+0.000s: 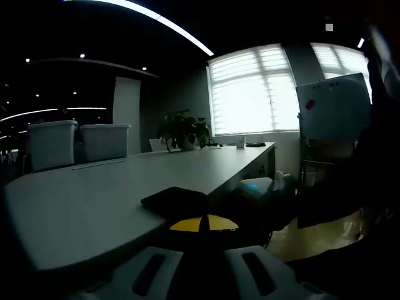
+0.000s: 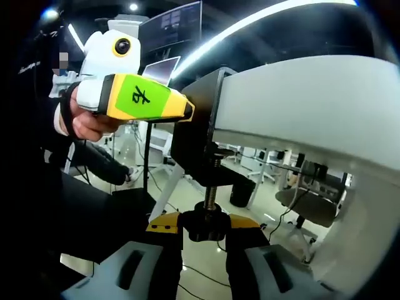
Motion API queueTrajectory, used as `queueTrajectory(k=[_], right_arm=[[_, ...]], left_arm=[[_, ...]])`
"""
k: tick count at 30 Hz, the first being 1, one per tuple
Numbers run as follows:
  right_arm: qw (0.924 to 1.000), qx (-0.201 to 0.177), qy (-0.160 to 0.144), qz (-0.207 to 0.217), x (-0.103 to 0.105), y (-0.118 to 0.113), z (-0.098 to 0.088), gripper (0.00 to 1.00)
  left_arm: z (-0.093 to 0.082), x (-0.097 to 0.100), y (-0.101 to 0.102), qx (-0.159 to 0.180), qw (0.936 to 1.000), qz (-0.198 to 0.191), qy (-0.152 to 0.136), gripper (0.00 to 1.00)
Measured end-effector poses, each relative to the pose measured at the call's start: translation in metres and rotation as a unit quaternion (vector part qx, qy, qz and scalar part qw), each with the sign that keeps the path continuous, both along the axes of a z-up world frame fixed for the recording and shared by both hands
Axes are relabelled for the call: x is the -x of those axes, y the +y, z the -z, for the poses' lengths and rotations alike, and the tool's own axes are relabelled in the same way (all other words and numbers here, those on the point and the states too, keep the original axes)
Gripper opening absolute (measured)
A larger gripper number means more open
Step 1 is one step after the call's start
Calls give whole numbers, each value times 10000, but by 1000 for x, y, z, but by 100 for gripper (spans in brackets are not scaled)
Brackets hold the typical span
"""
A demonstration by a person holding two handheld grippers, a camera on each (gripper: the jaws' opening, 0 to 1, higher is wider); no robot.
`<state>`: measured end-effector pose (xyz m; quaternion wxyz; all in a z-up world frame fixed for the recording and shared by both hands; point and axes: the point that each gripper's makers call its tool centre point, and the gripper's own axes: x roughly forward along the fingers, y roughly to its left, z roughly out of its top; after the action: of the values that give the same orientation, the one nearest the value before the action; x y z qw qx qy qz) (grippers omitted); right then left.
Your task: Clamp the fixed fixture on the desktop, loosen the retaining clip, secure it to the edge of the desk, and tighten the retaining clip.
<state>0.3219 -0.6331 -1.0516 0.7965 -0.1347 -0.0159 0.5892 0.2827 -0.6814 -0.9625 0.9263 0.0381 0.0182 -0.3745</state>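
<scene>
The black clamp fixture (image 2: 194,134) straddles the desk (image 2: 312,100) edge. Beneath the desk, the right gripper (image 2: 204,234) closes on the clamp's screw knob (image 2: 205,223). The left gripper (image 2: 140,100) grips the clamp's upper plate (image 1: 176,201), its contact largely shadowed.

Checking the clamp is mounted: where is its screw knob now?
In the right gripper view, the screw knob sits low at centre between the right gripper fingers, under the desk edge.

1. Bright blinds cover two windows (image 1: 253,90) behind a long pale worktop (image 1: 112,187).
2. A potted plant (image 1: 183,130), two storage bins (image 1: 78,142) and a whiteboard (image 1: 332,106) stand nearby.
3. Ceiling strip lights (image 1: 169,26) glow overhead.
</scene>
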Motion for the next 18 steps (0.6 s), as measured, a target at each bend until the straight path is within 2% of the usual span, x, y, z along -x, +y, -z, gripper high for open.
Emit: queueTrajectory(k=[3,5,8,10,11,13,14,16,18], right_arm=[[9987,237,-378,-257,0,1,1,24],[9984,346,-417,-173,-2,1,0,24],[9987,388,-199,264,-6,-4,2,26],[9960,206,-30,869,-13,-10,2,30],[9944,60,3,1054,-13,-11,-1,33],[9875,-80,-165,1568,-17,-17,-6,40],[9852,-167,-120,1703,-17,-18,-6,43],[9799,-573,202,1900,-14,-15,-9,48],[9741,-665,491,2103,-12,-14,-2,55]], left_arm=[[1,-1,1,-22,10000,12,-8,1],[1,-2,1,-23,10000,22,-15,1],[1,-2,0,-27,10000,19,-15,1],[1,-2,0,-61,10000,5,-12,1],[1,-2,0,-66,10000,-1,-13,1],[0,-2,1,-45,10000,-9,-23,1],[0,-2,2,-36,10000,-9,-27,1],[-1,-2,3,0,10000,13,-21,1],[-2,-2,3,-16,10000,64,-9,1]])
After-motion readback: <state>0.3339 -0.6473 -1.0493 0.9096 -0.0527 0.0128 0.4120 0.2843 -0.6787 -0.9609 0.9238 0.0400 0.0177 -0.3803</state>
